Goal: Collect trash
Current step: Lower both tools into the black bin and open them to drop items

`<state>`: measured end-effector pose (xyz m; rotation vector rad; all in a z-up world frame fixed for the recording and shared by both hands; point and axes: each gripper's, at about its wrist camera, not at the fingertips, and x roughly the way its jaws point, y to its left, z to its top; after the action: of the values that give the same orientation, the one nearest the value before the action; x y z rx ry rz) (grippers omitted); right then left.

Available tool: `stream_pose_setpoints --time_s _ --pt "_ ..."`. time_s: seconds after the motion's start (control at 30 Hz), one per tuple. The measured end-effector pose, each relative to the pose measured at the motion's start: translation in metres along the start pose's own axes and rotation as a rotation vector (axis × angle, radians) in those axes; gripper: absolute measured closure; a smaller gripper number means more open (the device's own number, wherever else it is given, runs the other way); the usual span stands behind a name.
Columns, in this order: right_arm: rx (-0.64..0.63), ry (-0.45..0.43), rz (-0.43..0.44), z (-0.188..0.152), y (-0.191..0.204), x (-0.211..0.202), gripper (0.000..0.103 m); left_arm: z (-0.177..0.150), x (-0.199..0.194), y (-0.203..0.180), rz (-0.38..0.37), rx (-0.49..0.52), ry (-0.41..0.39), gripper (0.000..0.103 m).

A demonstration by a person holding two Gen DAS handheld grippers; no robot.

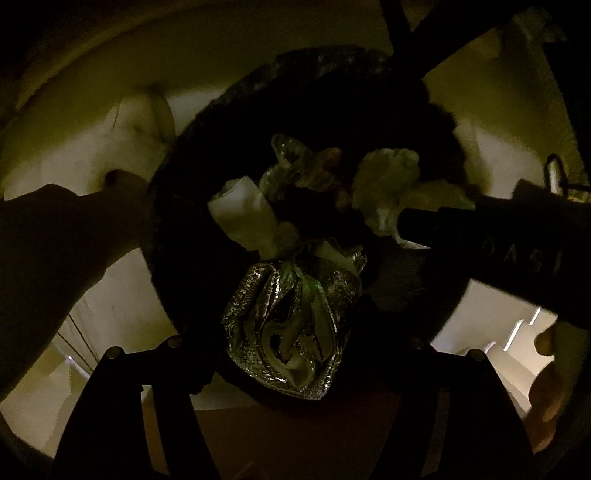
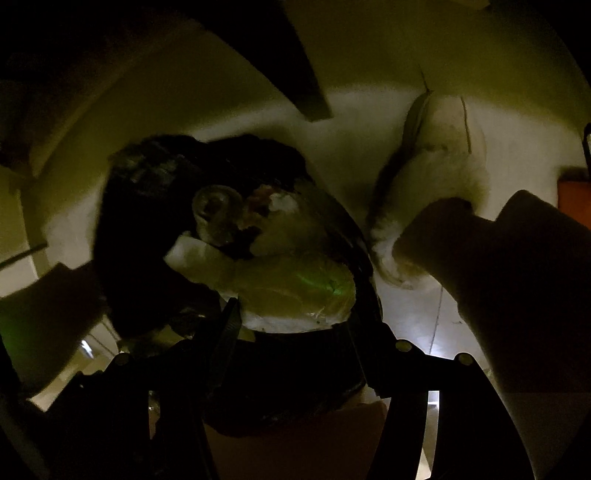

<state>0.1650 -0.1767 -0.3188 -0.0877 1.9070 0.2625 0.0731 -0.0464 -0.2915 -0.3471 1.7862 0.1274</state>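
Note:
The scene is very dark. A bin lined with a black bag (image 1: 207, 155) fills the middle of the left wrist view, with crumpled paper (image 1: 243, 216), clear plastic (image 1: 288, 151) and other scraps inside. A crumpled silver foil wrapper (image 1: 295, 325) sits between the fingers of my left gripper (image 1: 295, 354), over the bin's near rim. My right gripper comes in from the right there, its fingers (image 1: 421, 225) at a pale wad (image 1: 384, 184). In the right wrist view my right gripper (image 2: 291, 325) holds a pale plastic wad (image 2: 295, 288) over the black-lined bin (image 2: 133, 221).
A pale floor (image 1: 92, 147) surrounds the bin. Dark chair or table legs (image 1: 399, 22) cross above it. A pale slipper or cloth (image 2: 436, 173) lies on the floor right of the bin, beside a dark leg or sleeve (image 2: 517, 277).

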Motion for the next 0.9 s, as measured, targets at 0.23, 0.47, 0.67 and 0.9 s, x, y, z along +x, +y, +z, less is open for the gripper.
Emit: stream_pose_setpoints --time_s 0.23,0.47,0.67,0.9 --pt "-0.002 0.035 -0.016 0.01 0.007 0.021 0.048 0.01 0.032 -0.003 0.061 0.015 0.067 0.035" --pt "-0.001 0.04 -0.072 0.018 0.012 0.03 0.047 0.014 0.05 -0.002 0.103 0.024 0.097 0.032" --pt "-0.004 0.041 -0.051 0.019 0.015 0.028 0.037 0.013 0.045 0.004 0.051 -0.02 0.078 0.011" --pt "-0.016 0.021 -0.002 0.01 0.019 0.009 0.016 0.0 0.022 0.01 0.033 -0.051 0.033 0.006"
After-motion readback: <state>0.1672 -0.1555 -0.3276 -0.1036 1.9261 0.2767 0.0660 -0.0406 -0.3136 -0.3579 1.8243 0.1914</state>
